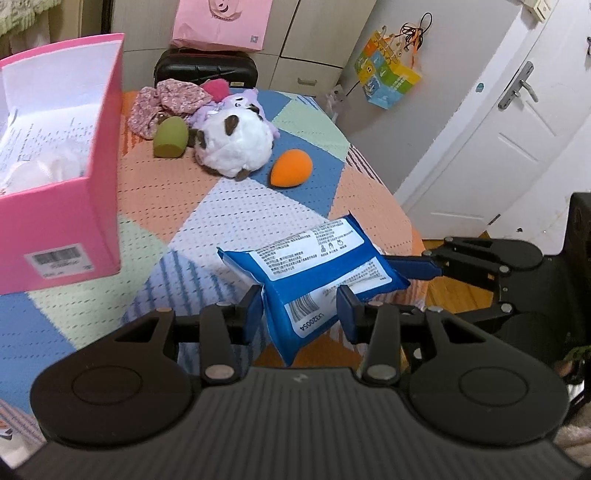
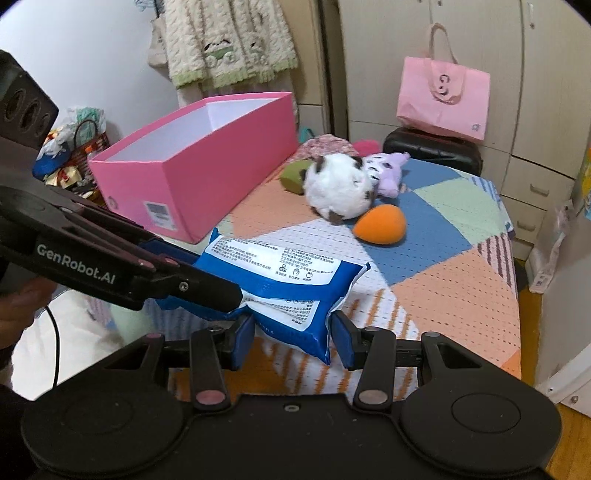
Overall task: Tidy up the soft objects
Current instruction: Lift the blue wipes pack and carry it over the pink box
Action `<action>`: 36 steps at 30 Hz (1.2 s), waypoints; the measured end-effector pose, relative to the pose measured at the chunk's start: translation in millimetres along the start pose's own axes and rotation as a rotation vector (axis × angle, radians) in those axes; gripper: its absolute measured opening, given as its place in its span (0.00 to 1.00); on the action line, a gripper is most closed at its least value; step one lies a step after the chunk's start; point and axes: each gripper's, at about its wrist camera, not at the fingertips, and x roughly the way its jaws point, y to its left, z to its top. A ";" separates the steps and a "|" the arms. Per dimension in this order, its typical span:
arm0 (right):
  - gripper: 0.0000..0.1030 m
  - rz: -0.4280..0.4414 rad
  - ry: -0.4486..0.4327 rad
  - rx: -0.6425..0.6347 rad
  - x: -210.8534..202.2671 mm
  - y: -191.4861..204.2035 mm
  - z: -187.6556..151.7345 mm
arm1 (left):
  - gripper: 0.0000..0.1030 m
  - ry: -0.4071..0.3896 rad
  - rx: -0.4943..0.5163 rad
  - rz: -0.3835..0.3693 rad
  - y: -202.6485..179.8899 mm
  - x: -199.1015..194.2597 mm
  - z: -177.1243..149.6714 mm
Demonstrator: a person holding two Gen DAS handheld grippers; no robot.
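Note:
A blue wipes pack [image 1: 314,269] is held above the patchwork table between both grippers. My left gripper [image 1: 301,312] is shut on its near end. My right gripper [image 2: 293,332] is shut on its other end [image 2: 288,291]. Each gripper shows in the other's view: the right one [image 1: 424,267] and the left one [image 2: 207,284]. On the table lie a white plush [image 1: 232,144], a purple plush [image 1: 240,101], an orange sponge [image 1: 290,169], a green sponge [image 1: 170,137] and floral fabric [image 1: 162,101]. A pink box [image 1: 62,218] stands open at the left.
A black case [image 1: 205,70] with a pink paper bag [image 1: 221,22] on it stands behind the table. A white door [image 1: 498,122] is at the right. The table's right edge [image 1: 402,214] drops to a wooden floor. Cabinets [image 2: 535,110] line the back wall.

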 end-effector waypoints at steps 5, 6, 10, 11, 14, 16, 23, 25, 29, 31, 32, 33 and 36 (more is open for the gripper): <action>0.49 0.034 0.001 -0.078 -5.7 21.7 11.3 | 0.40 0.018 -0.052 0.003 16.9 -26.3 -4.7; 0.49 0.044 0.003 -0.086 -5.8 26.1 13.3 | 0.40 0.020 -0.057 0.008 19.5 -31.2 -6.5; 0.49 0.087 0.010 -0.121 -6.2 47.7 22.3 | 0.40 0.017 -0.054 0.039 29.0 -57.9 -16.6; 0.49 0.097 0.013 -0.130 -6.1 53.4 25.2 | 0.40 0.021 -0.058 0.043 31.7 -62.9 -18.6; 0.49 0.149 0.041 -0.141 -2.9 68.5 34.1 | 0.40 0.036 -0.086 0.066 42.6 -82.9 -24.3; 0.49 0.185 0.053 -0.143 0.2 77.7 39.1 | 0.40 0.042 -0.112 0.072 50.7 -93.6 -27.0; 0.49 0.254 0.068 -0.185 3.2 108.6 57.4 | 0.40 -0.002 -0.165 0.107 65.2 -127.5 -33.8; 0.49 0.268 0.061 -0.190 1.6 114.8 63.8 | 0.40 -0.023 -0.162 0.120 65.9 -137.3 -31.5; 0.49 0.273 0.034 -0.211 -2.2 123.9 79.9 | 0.40 -0.069 -0.143 0.154 66.9 -151.4 -19.9; 0.49 0.259 0.008 -0.230 -3.1 128.1 88.7 | 0.40 -0.100 -0.127 0.173 68.6 -156.7 -10.9; 0.50 0.248 -0.012 -0.241 -3.3 130.5 94.1 | 0.40 -0.121 -0.115 0.183 69.6 -158.7 -5.0; 0.50 0.240 -0.026 -0.247 -2.8 131.2 99.4 | 0.40 -0.137 -0.106 0.191 71.0 -159.9 0.1; 0.50 0.223 -0.071 -0.241 2.2 128.4 118.3 | 0.40 -0.192 -0.070 0.204 75.7 -162.1 18.1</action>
